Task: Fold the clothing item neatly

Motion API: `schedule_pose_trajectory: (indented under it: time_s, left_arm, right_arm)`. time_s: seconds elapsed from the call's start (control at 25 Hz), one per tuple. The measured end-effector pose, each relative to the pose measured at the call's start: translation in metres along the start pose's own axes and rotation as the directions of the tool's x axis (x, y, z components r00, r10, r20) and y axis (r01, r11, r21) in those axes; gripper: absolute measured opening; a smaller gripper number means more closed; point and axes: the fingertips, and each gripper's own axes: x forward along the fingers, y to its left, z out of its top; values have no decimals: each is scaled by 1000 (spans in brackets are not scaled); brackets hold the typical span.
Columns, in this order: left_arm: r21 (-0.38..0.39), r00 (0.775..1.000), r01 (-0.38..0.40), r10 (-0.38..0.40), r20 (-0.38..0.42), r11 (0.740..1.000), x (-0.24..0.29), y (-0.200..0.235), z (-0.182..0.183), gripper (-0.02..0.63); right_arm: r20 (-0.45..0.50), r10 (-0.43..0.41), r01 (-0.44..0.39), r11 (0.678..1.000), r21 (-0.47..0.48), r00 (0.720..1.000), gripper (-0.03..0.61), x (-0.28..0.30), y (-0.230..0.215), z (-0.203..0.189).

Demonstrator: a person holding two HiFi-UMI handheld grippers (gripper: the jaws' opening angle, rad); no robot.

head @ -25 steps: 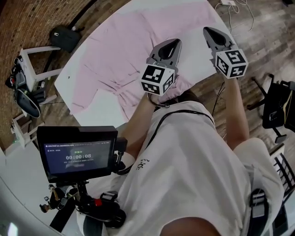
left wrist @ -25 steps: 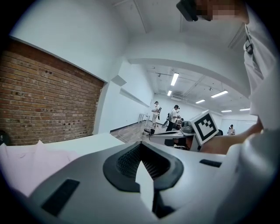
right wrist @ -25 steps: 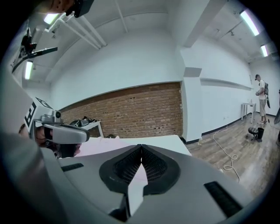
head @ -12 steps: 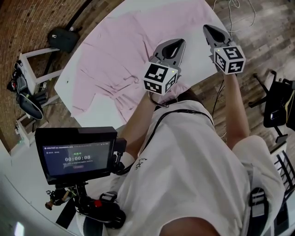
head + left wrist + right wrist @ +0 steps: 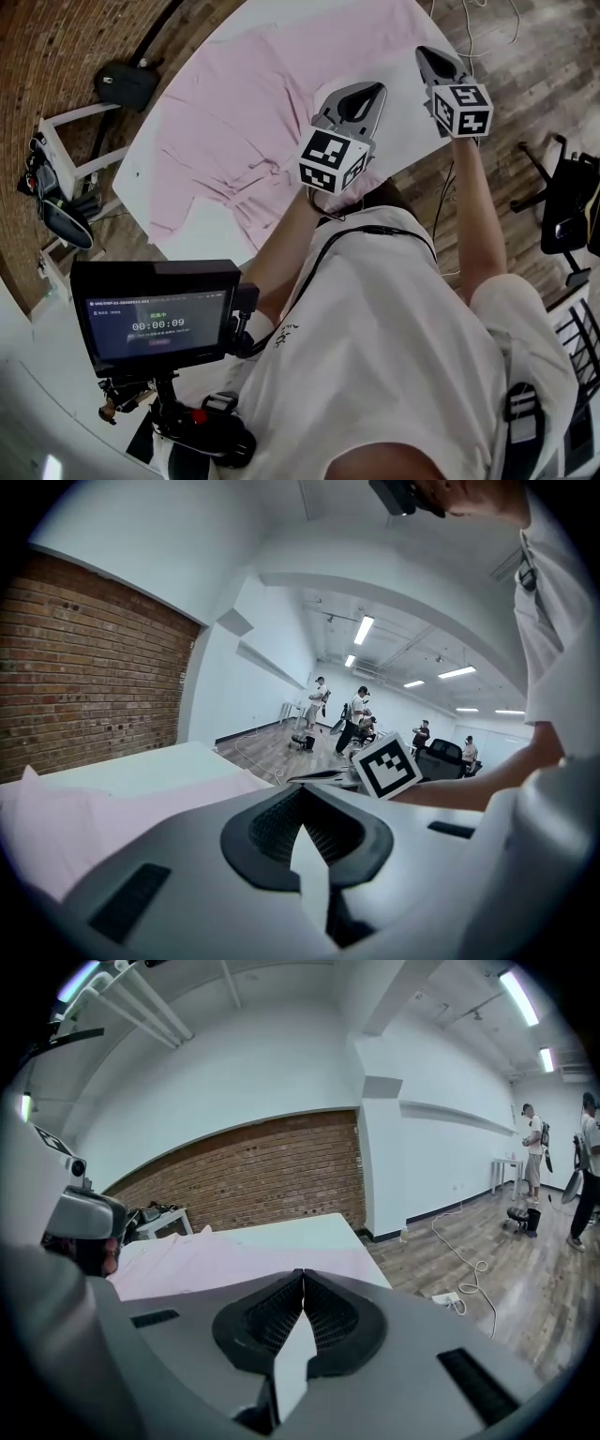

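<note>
Pale pink cotton shirt (image 5: 234, 103) lies spread flat on the white bench (image 5: 211, 230), ready for folding; I hover my left gripper (image 5: 373, 91) and right gripper (image 5: 427, 56) near its edge, fingers (image 5: 270, 829) pressed together, empty.

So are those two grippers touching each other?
Apart. The head view shows a strip of white table between the left gripper and the right gripper.

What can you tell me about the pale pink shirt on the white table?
The pale pink shirt looks like thin, soft fabric, spread open and mostly flat across the white table, with creases bunched near its middle. One short sleeve sticks out toward the table's edge. In the head view the shut left gripper overlaps its near part without gripping it.
</note>
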Motion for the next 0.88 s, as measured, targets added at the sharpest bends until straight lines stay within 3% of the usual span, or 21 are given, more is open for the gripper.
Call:
schedule_pose_trajectory:
  time_s: [0.4, 0.72, 0.88]
  left_arm:
    - [-11, 999, 31, -31, -20, 999, 16, -7, -6, 2]
    - [-23, 999, 23, -24, -36, 999, 23, -1, -12, 2]
    - [-19, 999, 29, -30, -46, 999, 26, -3, -12, 2]
  right_arm:
    - [-89, -101, 97, 994, -52, 991, 5, 30, -39, -25]
    - [-128, -133, 125, 990, -71, 983, 8, 51, -52, -32]
    - [-148, -135, 126, 990, -71, 980, 43, 55, -58, -34]
